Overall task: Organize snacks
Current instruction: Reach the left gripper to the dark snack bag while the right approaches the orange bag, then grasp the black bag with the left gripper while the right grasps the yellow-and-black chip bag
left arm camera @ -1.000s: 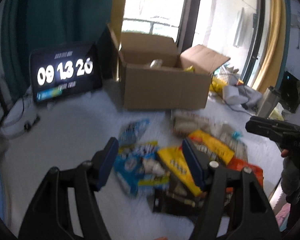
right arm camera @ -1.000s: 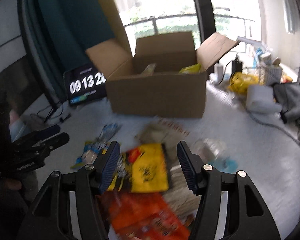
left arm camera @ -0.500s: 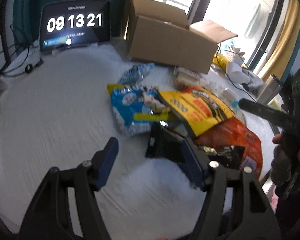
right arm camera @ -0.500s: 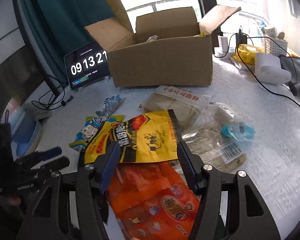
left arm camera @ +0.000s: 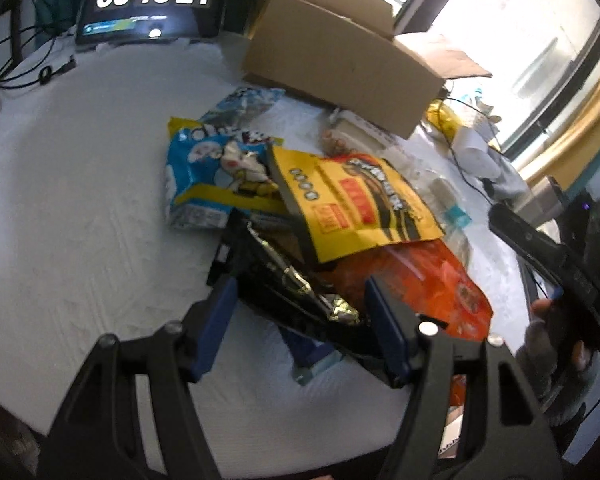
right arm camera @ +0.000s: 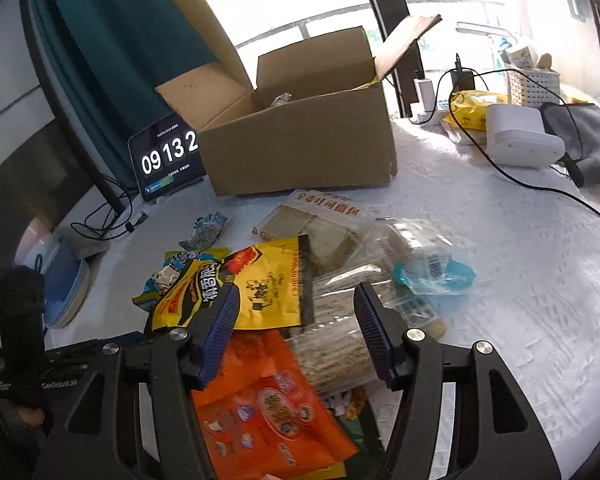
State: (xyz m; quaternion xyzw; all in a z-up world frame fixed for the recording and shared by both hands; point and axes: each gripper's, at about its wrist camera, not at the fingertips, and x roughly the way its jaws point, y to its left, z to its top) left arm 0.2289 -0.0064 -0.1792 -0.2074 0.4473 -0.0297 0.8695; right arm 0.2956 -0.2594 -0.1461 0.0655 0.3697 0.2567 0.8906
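Note:
A heap of snack bags lies on the white tablecloth [left arm camera: 68, 208]: a blue bag [left arm camera: 204, 176], a yellow bag [left arm camera: 352, 208], an orange bag [left arm camera: 432, 280] and a black foil bag [left arm camera: 284, 272]. My left gripper [left arm camera: 300, 312] hangs open just above the black foil bag, which shows between its fingers. In the right wrist view, my right gripper [right arm camera: 296, 324] stands open over the yellow bag [right arm camera: 256, 288], the orange bag [right arm camera: 268, 396] and a clear packet [right arm camera: 340, 344]. An open cardboard box [right arm camera: 300, 136] with some snacks inside stands behind the heap.
A tablet clock [left arm camera: 152, 0] leans at the back left beside cables [left arm camera: 24, 60]. Right of the box lie a white device [right arm camera: 520, 136], a grey cloth [right arm camera: 588, 136], a white basket [right arm camera: 532, 84] and black cables. A stack of blue plates [right arm camera: 64, 284] sits at the left table edge.
Both grippers have dropped and tilted toward the snack heap, which now looks larger. The left one rolled and came over the black foil bag. Jaw widths are unchanged.

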